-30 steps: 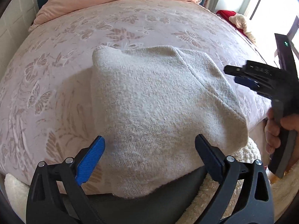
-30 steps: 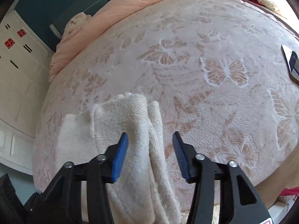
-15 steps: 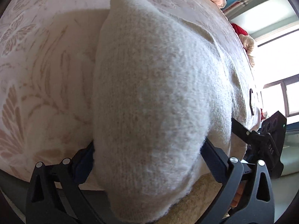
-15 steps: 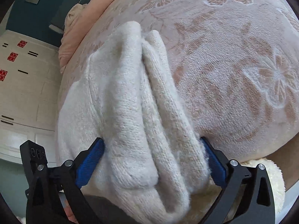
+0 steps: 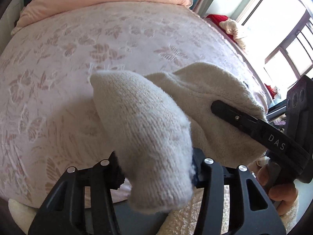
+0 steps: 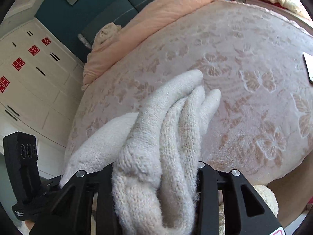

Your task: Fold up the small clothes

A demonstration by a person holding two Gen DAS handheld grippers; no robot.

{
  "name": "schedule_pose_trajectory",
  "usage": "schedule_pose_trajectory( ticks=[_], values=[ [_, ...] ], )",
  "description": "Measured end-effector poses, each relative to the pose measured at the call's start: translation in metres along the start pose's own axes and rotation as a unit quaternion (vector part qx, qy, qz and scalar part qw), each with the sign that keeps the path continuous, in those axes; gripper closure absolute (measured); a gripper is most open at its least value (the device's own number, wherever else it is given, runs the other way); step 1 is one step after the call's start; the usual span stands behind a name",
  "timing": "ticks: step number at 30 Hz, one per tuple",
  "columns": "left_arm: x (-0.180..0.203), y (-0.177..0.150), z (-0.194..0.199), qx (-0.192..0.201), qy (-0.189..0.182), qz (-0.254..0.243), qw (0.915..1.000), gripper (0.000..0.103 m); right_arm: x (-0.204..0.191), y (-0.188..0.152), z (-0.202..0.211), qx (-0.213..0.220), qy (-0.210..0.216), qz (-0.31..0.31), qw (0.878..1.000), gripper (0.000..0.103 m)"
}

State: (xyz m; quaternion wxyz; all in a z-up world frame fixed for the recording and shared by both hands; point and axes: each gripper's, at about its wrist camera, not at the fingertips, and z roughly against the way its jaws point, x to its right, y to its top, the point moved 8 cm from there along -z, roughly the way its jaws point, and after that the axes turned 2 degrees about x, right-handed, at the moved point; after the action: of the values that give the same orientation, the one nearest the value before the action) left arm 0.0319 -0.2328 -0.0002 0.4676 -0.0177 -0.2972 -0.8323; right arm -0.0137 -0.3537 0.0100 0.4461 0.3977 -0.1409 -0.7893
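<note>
I am clamping my left gripper [image 5: 156, 168] down on one bunched end of the cream knit [image 5: 148, 141], the jaws drawn in tight against the wool with thick fabric filling the whole gap between them. My right gripper [image 6: 156, 170] is pinching the other end in the same way, jaws pressed in on a wad of several stacked folds. In the right wrist view the knit [image 6: 172, 121] is running lengthwise away from me, its layers lying edge to edge like ridges and its far tips pointing up and a little right toward the middle of the bed [image 6: 244, 62]. In the left wrist view it is spanning sideways between my two grippers, one rounded lobe rising out of my left jaws and another draping over my right gripper's finger [image 5: 244, 121], which is reaching in from the right edge with my right hand [image 5: 277, 192] wrapped round its handle. My left gripper's body [image 6: 21, 166] is standing at the left edge of the right wrist view. The knit is hanging over the near edge of the bed, above the floral cover. Beyond it, a peach duvet [image 5: 101, 2] is lying heaped along the far end.
</note>
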Motion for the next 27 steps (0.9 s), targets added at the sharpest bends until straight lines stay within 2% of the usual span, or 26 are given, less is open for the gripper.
schedule_pose_trajectory(
  ticks=[4, 8, 13, 17, 20, 23, 25, 27],
  values=[
    [0.023, 0.043, 0.054, 0.060, -0.026, -0.032, 0.9974, 0.055, -0.032, 0.040, 0.054, 0.070, 0.017, 0.024, 0.997, 0.069],
    [0.046, 0.083, 0.120, 0.133, -0.040, -0.075, 0.9875, 0.055, -0.080, 0.083, 0.107, 0.145, 0.038, 0.064, 0.987, 0.069],
    [0.053, 0.123, 0.207, 0.219, -0.047, -0.106, 0.9688, 0.055, -0.151, 0.124, 0.159, 0.220, 0.079, 0.116, 0.965, 0.069],
    [0.034, 0.146, 0.275, 0.288, -0.036, -0.119, 0.9496, 0.055, -0.214, 0.146, 0.179, 0.262, 0.124, 0.147, 0.946, 0.069],
    [0.009, 0.157, 0.318, 0.324, -0.023, -0.118, 0.9382, 0.055, -0.255, 0.154, 0.180, 0.273, 0.160, 0.162, 0.935, 0.069],
    [-0.020, 0.157, 0.348, 0.348, 0.002, -0.119, 0.9298, 0.053, -0.281, 0.149, 0.160, 0.259, 0.182, 0.162, 0.935, 0.068],
    [-0.042, 0.148, 0.351, 0.346, 0.018, -0.115, 0.9308, 0.050, -0.285, 0.133, 0.133, 0.234, 0.180, 0.154, 0.943, 0.068],
    [-0.070, 0.133, 0.334, 0.326, 0.028, -0.106, 0.9391, 0.048, -0.274, 0.107, 0.087, 0.188, 0.172, 0.134, 0.958, 0.066]
  ],
)
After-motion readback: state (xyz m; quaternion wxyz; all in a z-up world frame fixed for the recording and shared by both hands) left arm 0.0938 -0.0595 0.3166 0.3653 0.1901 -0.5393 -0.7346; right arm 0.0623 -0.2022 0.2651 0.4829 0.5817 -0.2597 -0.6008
